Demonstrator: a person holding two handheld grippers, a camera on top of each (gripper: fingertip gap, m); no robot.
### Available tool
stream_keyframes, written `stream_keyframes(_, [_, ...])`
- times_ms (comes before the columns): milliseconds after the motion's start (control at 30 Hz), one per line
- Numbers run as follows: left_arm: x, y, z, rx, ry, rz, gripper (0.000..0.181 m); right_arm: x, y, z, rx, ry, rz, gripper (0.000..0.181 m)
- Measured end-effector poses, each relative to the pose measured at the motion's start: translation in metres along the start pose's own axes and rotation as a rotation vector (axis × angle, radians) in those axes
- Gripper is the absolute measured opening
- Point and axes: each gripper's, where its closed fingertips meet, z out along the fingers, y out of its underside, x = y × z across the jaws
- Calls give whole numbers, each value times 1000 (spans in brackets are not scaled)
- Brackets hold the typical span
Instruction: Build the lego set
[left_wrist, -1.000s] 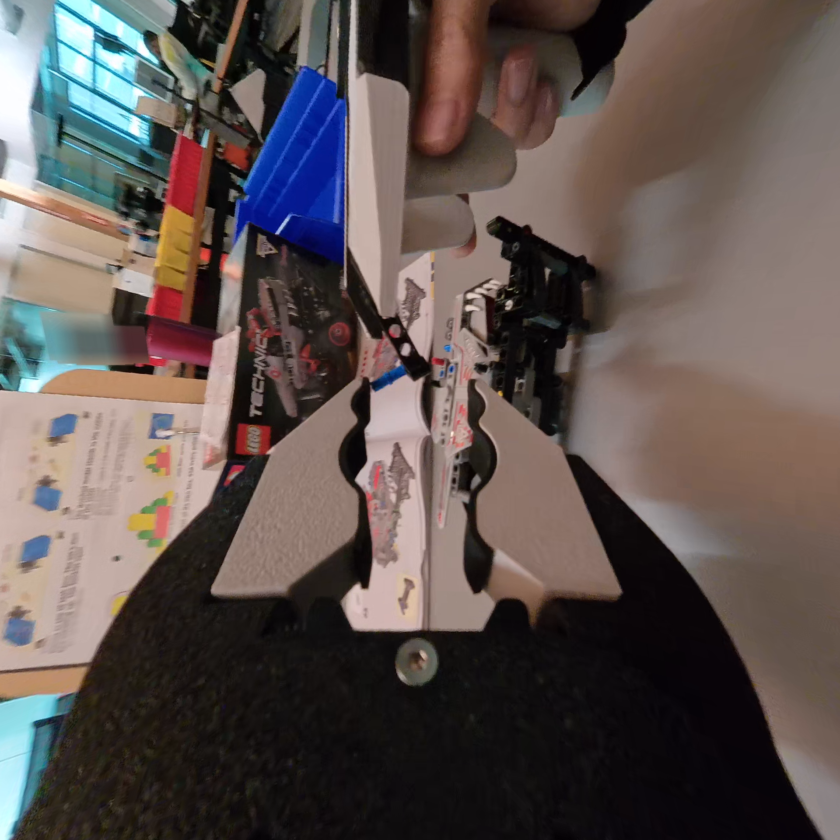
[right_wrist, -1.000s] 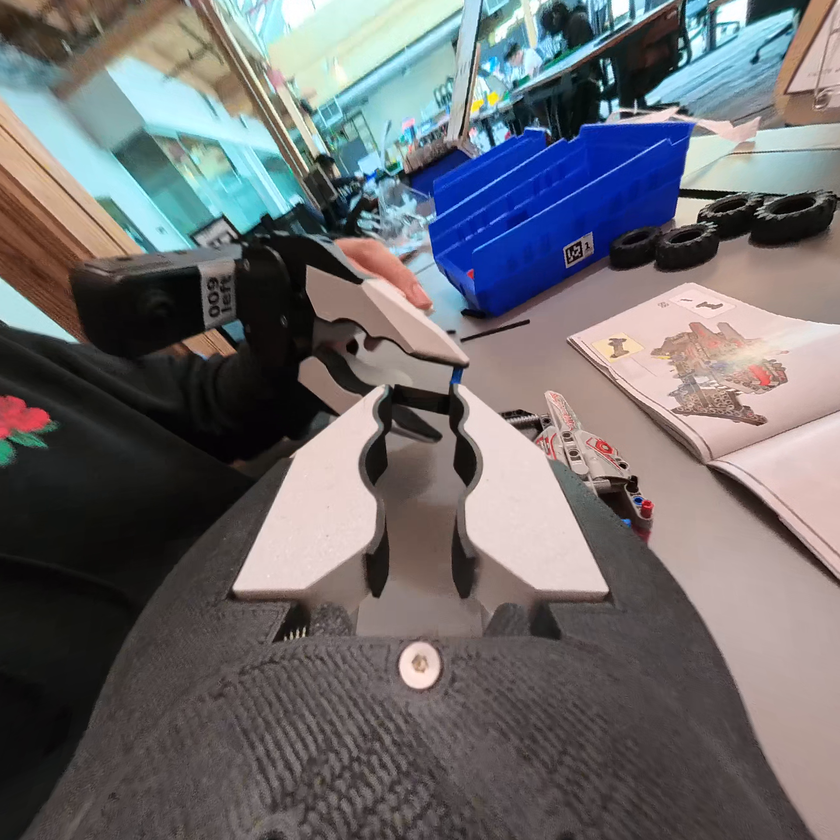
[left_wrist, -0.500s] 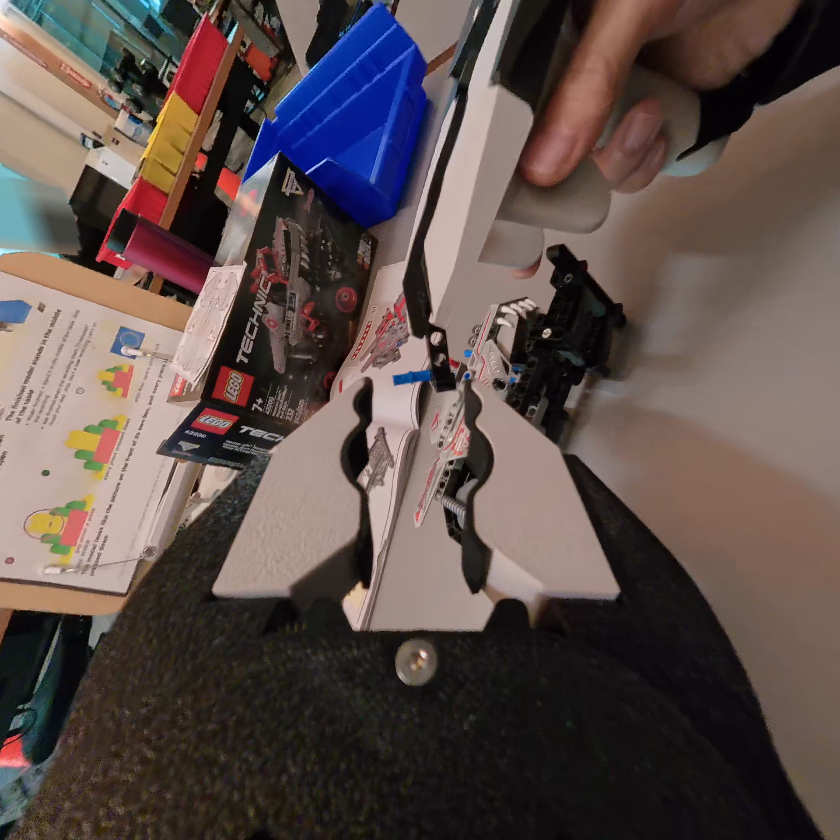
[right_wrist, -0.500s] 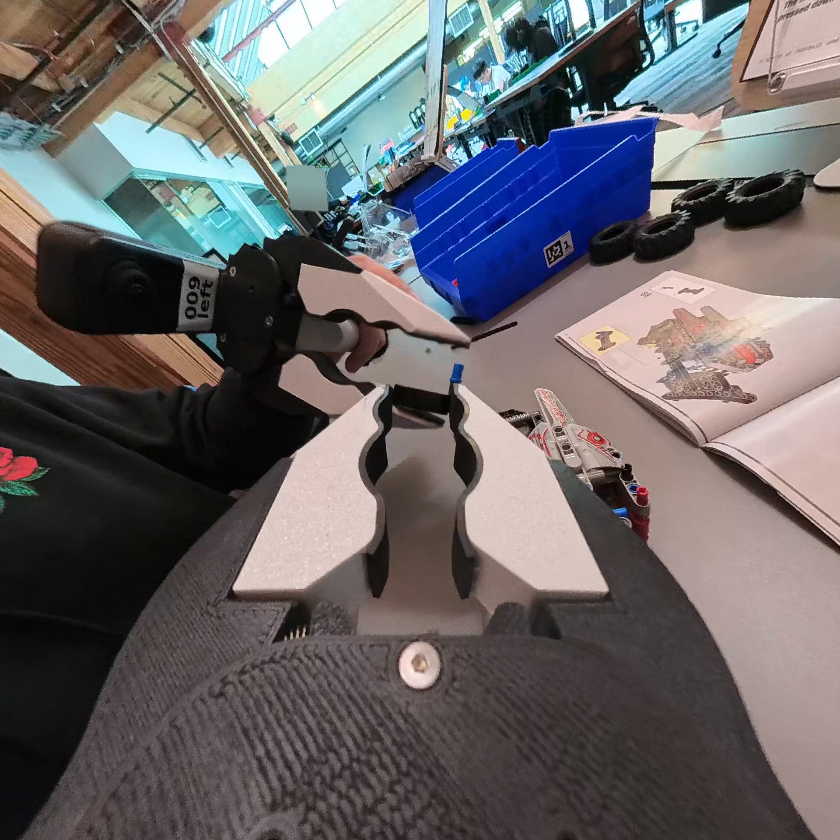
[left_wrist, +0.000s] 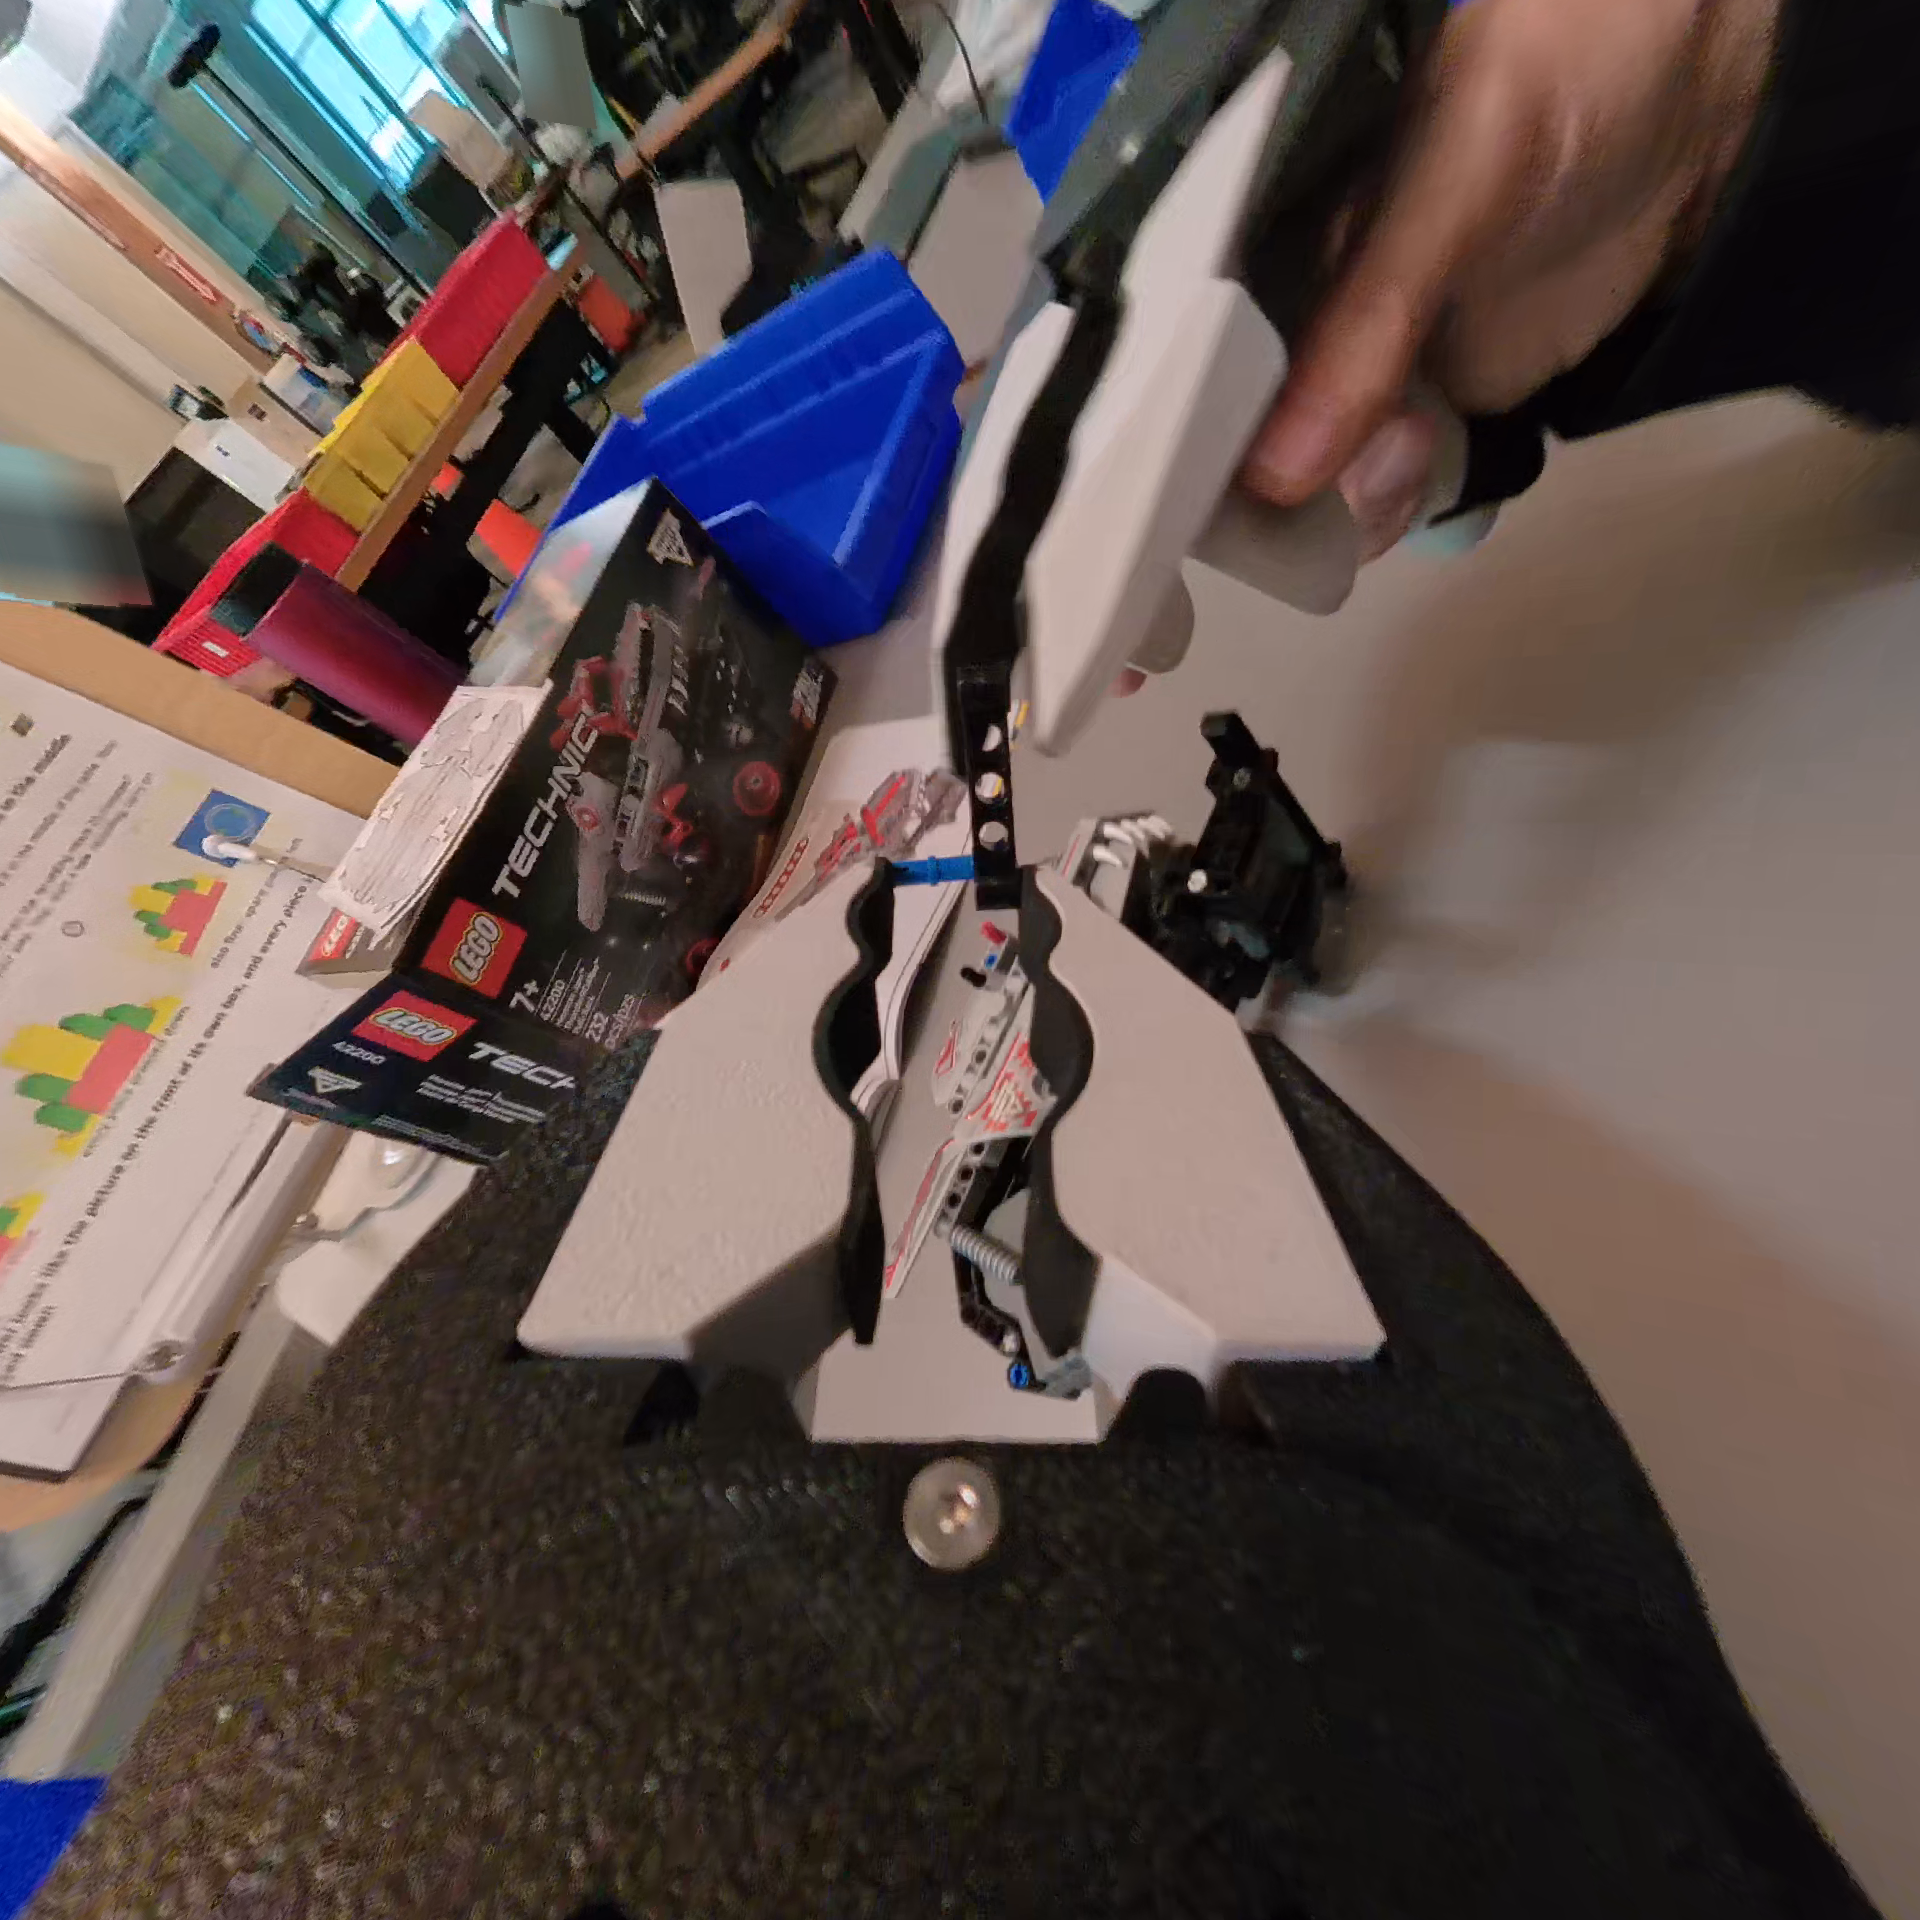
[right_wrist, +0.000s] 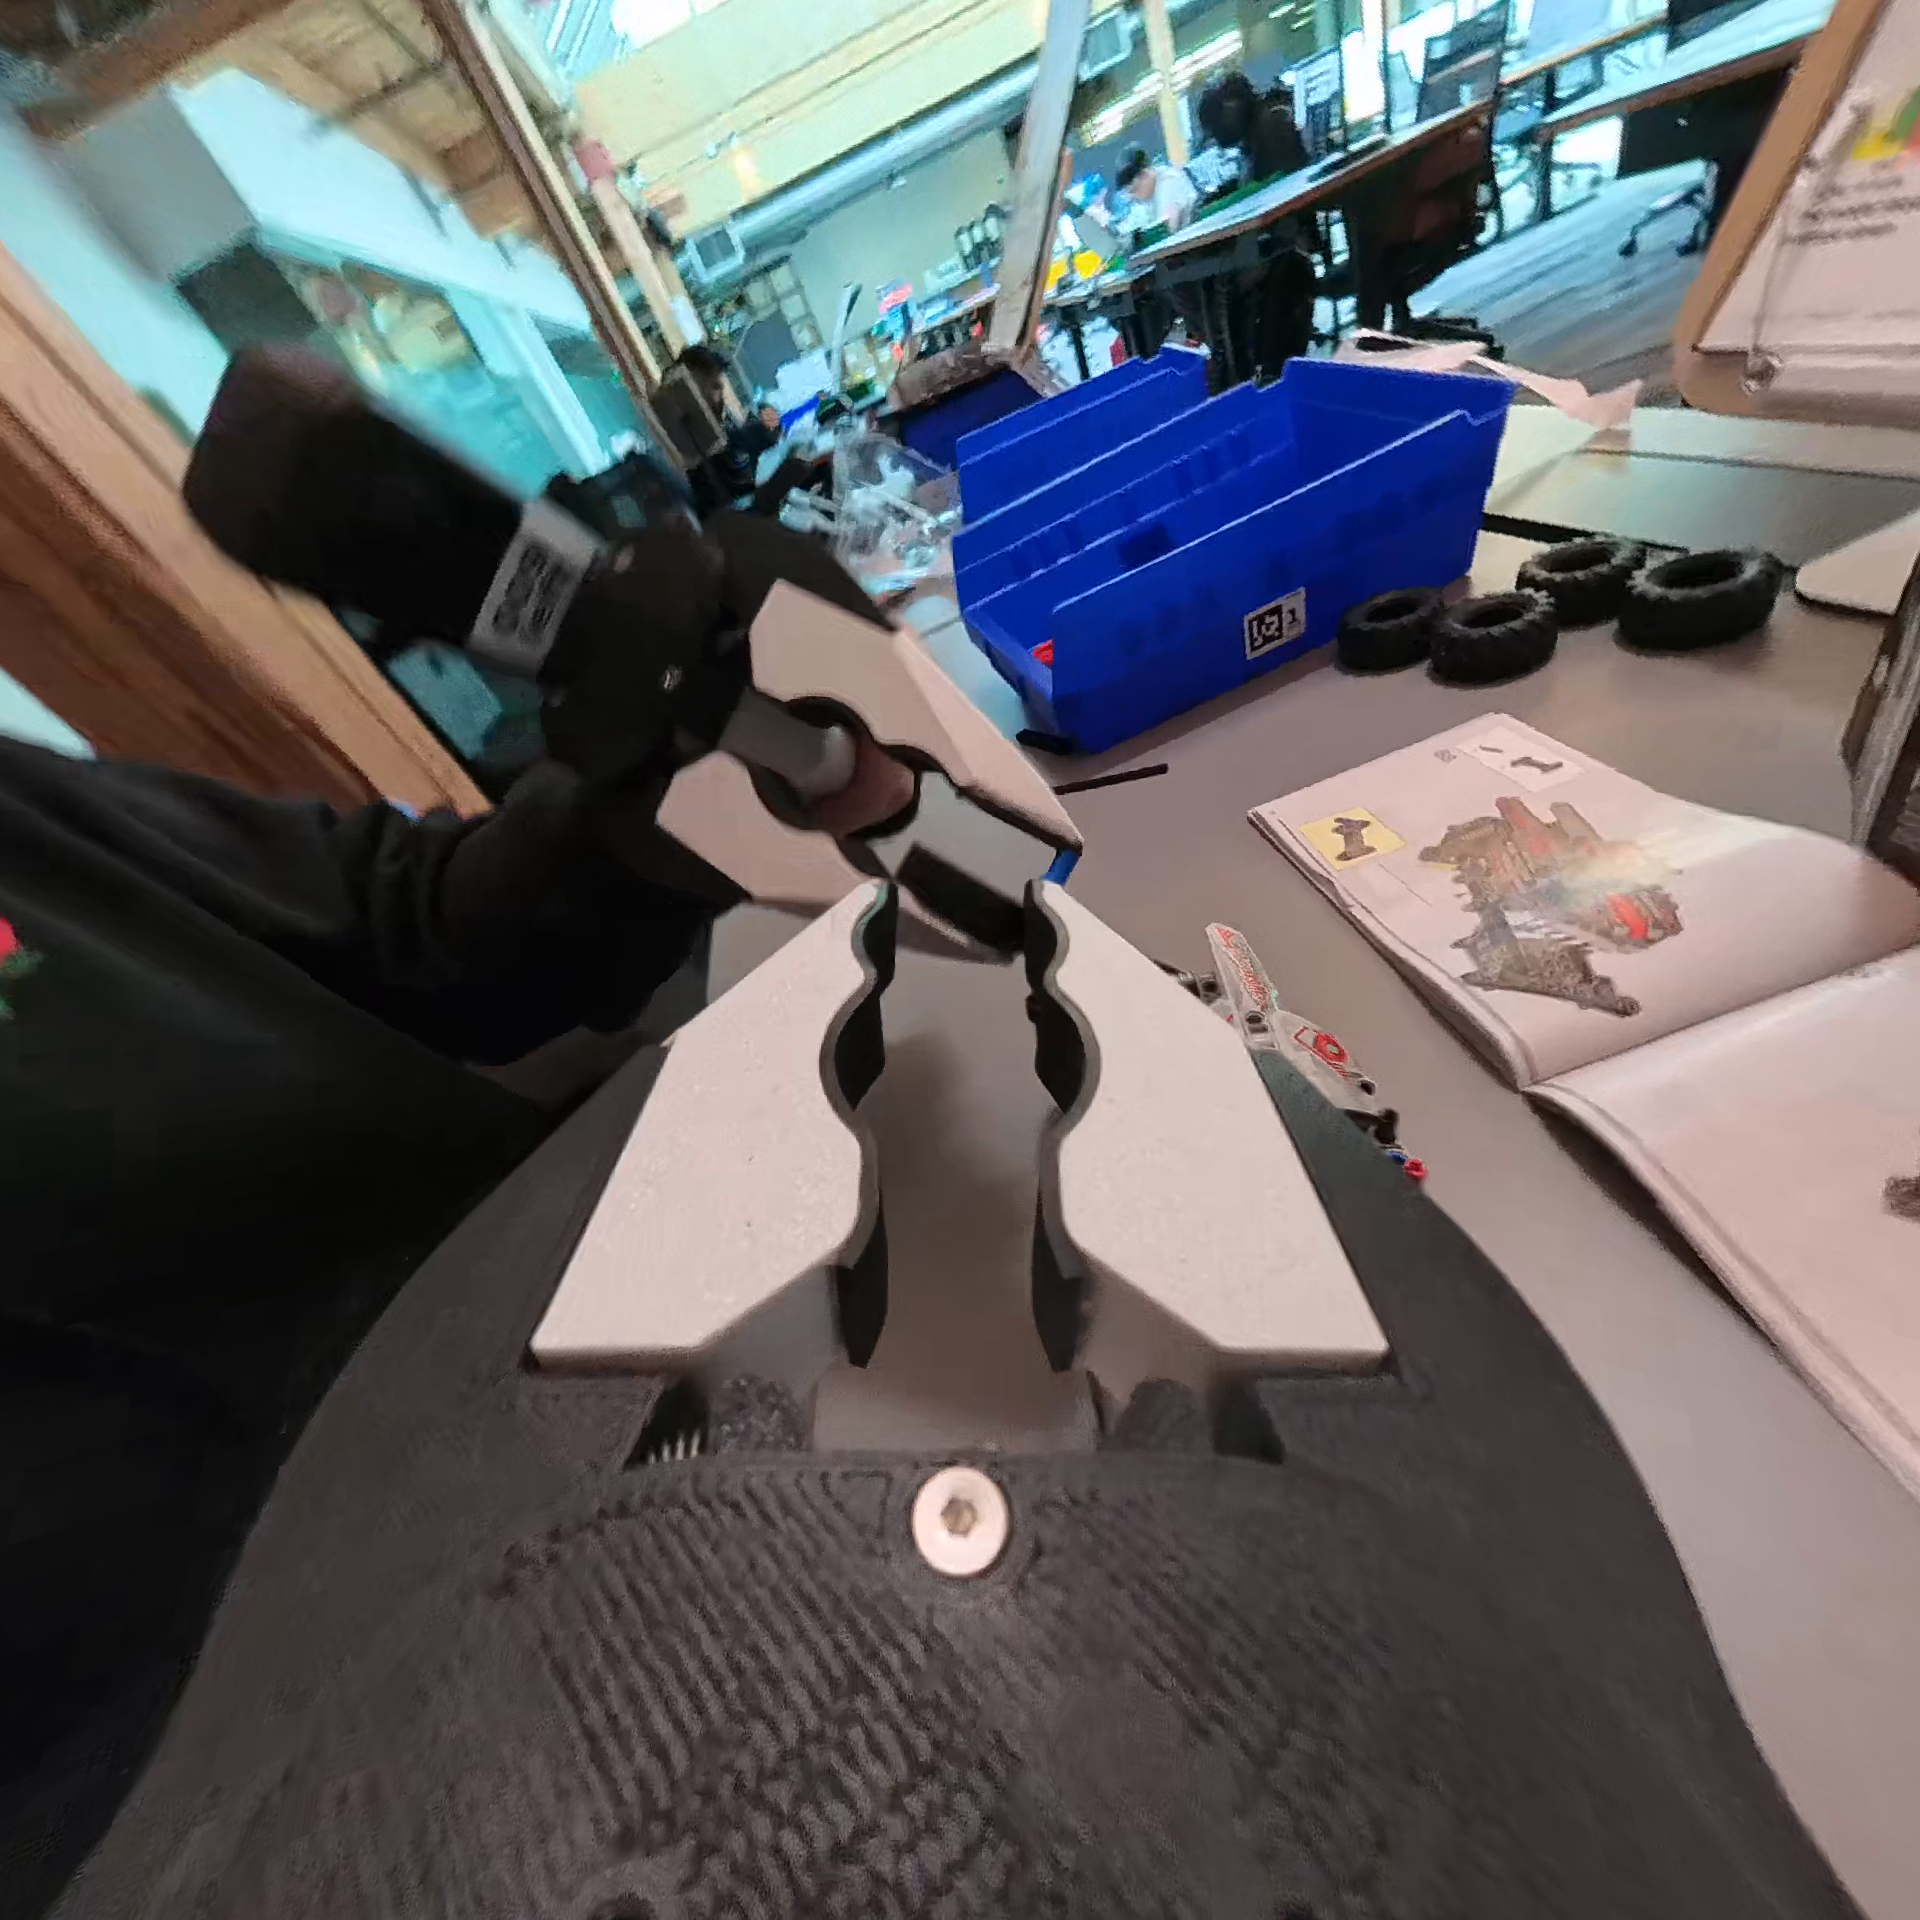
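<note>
Since the earlier frame the left tool (left_wrist: 951, 894) has tilted, so the lego box (left_wrist: 623, 831) now lies at its nine o'clock. It pinches a blue pin (left_wrist: 930, 871) seated in the black beam (left_wrist: 987, 790) that the right tool (right_wrist: 956, 914) clamps; a skewed push could pop the pin free. Only the left view shows the half-built model (left_wrist: 1226, 894) on the counter (left_wrist: 1610, 935) at three o'clock; only the right shows the tyres (right_wrist: 1558, 613).

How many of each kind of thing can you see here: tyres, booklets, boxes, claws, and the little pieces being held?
Black tyres: 4
Open booklet: 1
Set box: 1
Claws (left claw, right claw): 2
Black beam: 1
Blue pin: 1
Total: 10
</note>
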Motion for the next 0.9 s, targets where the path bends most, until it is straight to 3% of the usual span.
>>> stream_keyframes(167, [-1, -15, -11, 159, 69, -130, 21, 12, 12, -13, -134, 129, -288, 32])
stream_keyframes(300, [9, -20, -12, 215, 132, -163, 21, -7, 3, 1, -41, 28, -336, 21])
stream_keyframes(467, [19, -30, -19, 301, 241, -236, 21, -14, 6, -2, -36, -20, -452, 25])
stream_keyframes(667, [21, -26, -17, 262, 219, -137, 22, -32, -13, -7, 88, -84, -467, 37])
stream_keyframes(767, [23, -27, -16, 243, 216, -92, 22, -36, -10, -8, 71, -103, -490, 11])
stream_keyframes(900, [31, -25, -14, 192, 256, -34, 21, -39, -4, -7, 21, -115, -525, 7])
